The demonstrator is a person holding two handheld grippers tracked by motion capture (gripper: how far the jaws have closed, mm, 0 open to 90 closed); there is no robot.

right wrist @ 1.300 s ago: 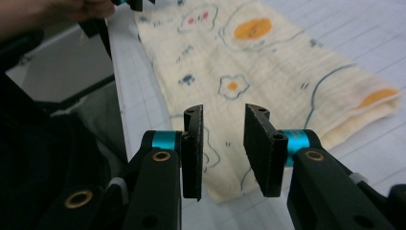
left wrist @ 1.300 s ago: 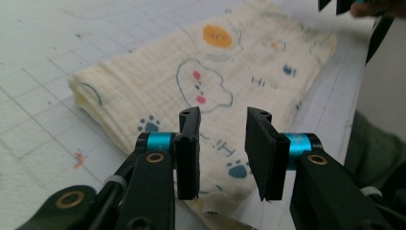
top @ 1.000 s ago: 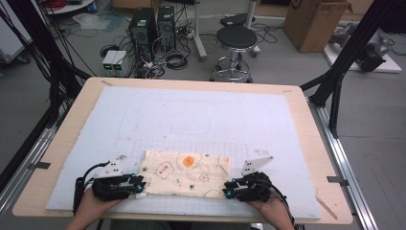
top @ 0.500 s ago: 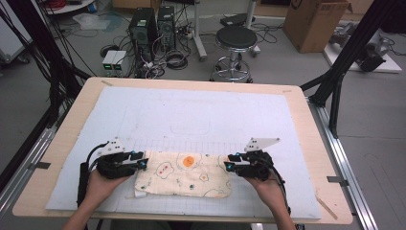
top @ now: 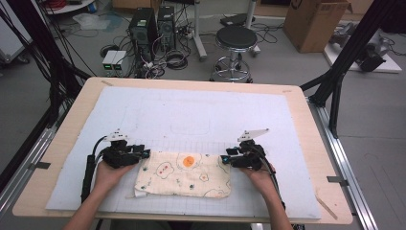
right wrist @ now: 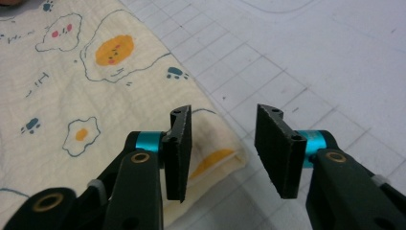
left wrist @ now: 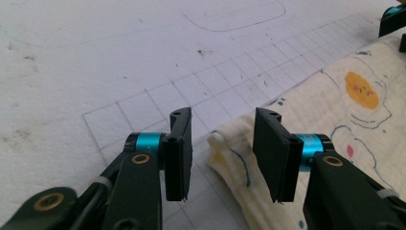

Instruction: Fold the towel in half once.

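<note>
The folded cloth (top: 184,175) lies between the left gripper (top: 142,154) and right gripper (top: 224,159); both, freshly opened, hold nothing, one corner at each.

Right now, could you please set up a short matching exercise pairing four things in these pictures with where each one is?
Things:
1. left hand-held gripper
2. right hand-held gripper
3. cloth
4. stool

Places:
A. on the floor beyond the table
B. at the cloth's left far corner, jaws apart
C. folded flat on the white mat, near edge
D. at the cloth's right far corner, jaws apart

Pairs: 1-B, 2-D, 3-C, 4-A
</note>
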